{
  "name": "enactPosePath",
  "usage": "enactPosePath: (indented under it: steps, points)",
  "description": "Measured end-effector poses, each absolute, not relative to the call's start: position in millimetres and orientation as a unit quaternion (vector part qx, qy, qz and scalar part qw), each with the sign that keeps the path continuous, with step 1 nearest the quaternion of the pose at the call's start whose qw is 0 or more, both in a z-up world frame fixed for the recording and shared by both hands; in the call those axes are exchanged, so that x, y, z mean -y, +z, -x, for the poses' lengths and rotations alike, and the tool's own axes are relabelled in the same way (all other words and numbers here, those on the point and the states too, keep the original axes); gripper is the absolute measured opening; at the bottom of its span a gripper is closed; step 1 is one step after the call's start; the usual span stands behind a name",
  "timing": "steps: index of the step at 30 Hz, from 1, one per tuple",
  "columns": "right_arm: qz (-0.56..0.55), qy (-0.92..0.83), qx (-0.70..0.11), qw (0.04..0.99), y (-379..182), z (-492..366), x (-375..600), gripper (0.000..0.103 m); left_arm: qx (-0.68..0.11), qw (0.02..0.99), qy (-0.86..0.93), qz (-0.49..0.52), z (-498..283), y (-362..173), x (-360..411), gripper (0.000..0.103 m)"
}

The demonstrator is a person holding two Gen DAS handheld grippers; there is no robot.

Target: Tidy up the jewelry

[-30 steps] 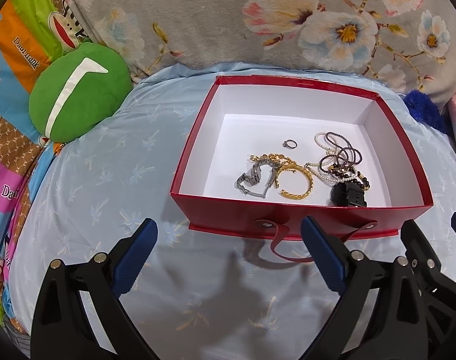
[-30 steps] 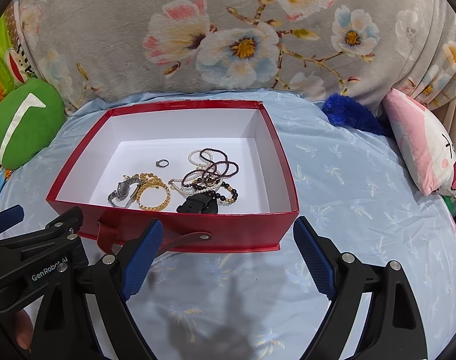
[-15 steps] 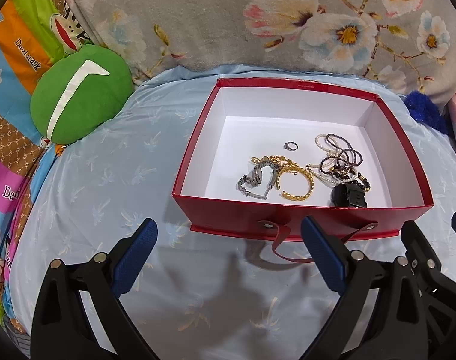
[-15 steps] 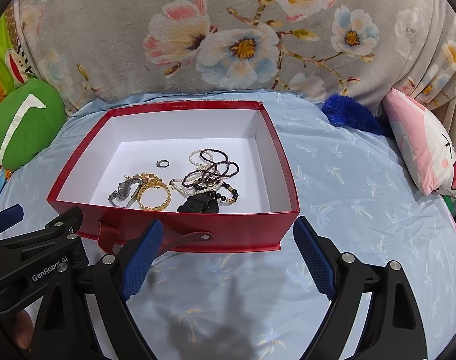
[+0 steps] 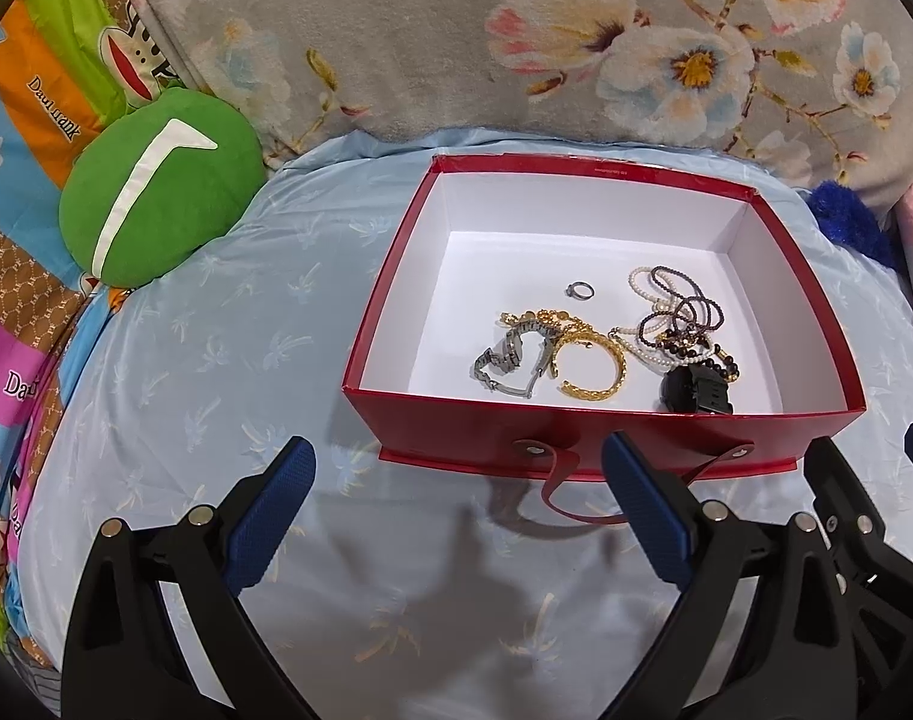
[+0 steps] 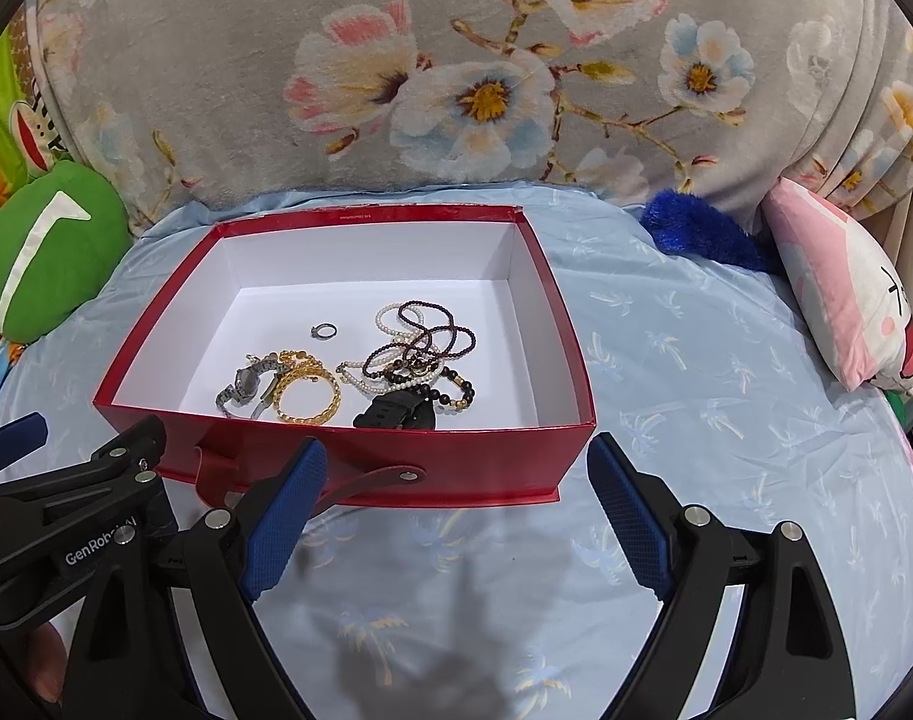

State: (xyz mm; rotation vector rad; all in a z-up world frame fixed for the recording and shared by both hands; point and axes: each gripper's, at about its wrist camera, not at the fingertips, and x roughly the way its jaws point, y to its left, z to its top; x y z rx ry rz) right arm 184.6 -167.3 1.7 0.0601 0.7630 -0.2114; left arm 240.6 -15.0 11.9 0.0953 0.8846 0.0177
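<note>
Nothing shifted since 1 s ago: jewelry pile same spot, near front wall of red box. L gripper & R gripper both spread wide, empty, hovering before box. Fits pre-sort or all-gathered stage.

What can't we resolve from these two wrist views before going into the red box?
- Black watch: its lower part is hidden behind the red box near wall, both views.
- Bead strands: tangled, so their count is unclear.
- Ring: too small for detail.
- Left gripper and right gripper: both open; bodies cut off by the bottom edge.
</note>
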Motion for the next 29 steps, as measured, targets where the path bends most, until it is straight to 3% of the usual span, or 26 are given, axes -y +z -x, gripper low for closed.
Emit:
enactPosePath:
  steps: [29]
  points:
    - [-0.023,-0.108,-0.373,0.921,0.9,-184.6,168.1,0.086,-0.43,0.901,0.007,-0.047,-241.6,9.1,17.2,0.094]
